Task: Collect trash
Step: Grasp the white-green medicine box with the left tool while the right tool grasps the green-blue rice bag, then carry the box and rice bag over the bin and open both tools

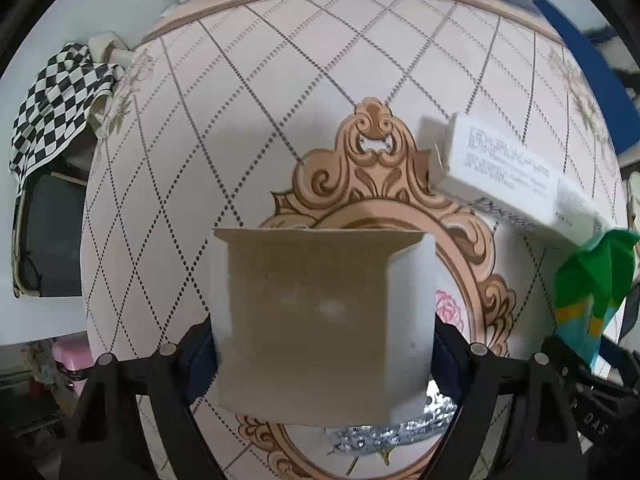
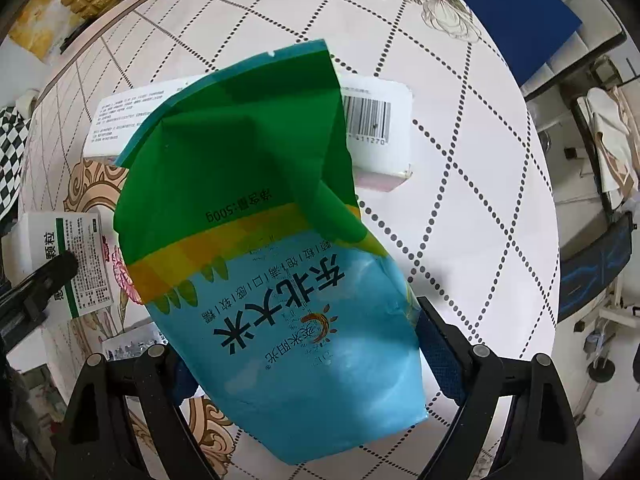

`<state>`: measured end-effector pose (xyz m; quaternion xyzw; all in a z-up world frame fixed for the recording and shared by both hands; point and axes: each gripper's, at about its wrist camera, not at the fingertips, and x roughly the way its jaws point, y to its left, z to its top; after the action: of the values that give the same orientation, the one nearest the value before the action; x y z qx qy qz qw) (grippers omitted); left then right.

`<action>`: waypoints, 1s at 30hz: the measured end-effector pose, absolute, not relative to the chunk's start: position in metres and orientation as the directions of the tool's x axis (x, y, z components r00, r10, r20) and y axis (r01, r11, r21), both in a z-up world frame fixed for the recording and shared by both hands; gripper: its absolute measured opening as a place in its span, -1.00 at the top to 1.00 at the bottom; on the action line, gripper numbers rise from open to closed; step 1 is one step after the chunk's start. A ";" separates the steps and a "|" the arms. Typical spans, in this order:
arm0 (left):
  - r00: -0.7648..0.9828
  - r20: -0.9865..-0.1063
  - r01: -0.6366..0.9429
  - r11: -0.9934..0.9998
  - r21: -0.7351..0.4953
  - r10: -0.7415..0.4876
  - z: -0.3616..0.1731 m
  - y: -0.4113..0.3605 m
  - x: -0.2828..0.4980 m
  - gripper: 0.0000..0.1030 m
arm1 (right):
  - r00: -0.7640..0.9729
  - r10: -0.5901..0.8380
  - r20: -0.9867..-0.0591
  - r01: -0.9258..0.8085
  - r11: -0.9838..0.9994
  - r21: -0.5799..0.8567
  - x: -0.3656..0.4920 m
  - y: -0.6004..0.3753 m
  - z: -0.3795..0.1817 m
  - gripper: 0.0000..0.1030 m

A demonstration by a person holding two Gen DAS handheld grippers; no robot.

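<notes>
In the left wrist view a brown-faced cardboard box point(image 1: 320, 320) fills the gap of my left gripper point(image 1: 324, 340), and both blue pads lie against its sides. The same box point(image 2: 76, 256) shows white with a green stripe in the right wrist view, with a left finger point(image 2: 44, 276) on it. My right gripper point(image 2: 304, 344) is shut on a crumpled blue and green rice bag point(image 2: 248, 208), which hangs over the table. Its green top point(image 1: 596, 280) shows at the right edge of the left view. A long white carton point(image 2: 376, 128) lies on the table behind the bag.
A round table under a pink diamond-patterned cloth point(image 1: 248, 100) carries everything. Silver foil packaging point(image 1: 384, 436) lies under the held box. A checkered cloth point(image 1: 56, 108) hangs beyond the left rim. A blue panel point(image 2: 504, 12) and chairs stand past the far right rim.
</notes>
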<state>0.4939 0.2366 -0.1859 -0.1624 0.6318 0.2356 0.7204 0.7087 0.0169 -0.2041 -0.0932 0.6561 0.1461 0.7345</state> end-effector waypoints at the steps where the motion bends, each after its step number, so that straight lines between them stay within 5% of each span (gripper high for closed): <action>1: 0.095 -0.985 -0.550 0.833 0.066 0.141 -0.183 0.236 0.490 -0.65 | 0.101 0.101 -0.990 -0.342 0.938 0.061 0.707 0.017 -0.203 -0.77; 17: 0.282 -0.916 -0.591 0.804 0.070 0.286 -0.084 0.152 0.340 -0.64 | 0.268 0.208 -0.941 -0.385 0.918 0.094 0.608 -0.056 -0.143 -0.76; 30: 0.485 -0.852 -0.468 0.882 -0.062 0.197 -0.023 0.053 0.112 -0.64 | 0.335 0.328 -0.883 -0.287 0.928 0.236 0.305 -0.153 -0.081 -0.76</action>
<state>0.1125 0.0532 -0.0227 -0.1445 0.4682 0.1957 0.8495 0.3052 -0.1529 -0.0810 0.0188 0.5452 0.1882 0.8167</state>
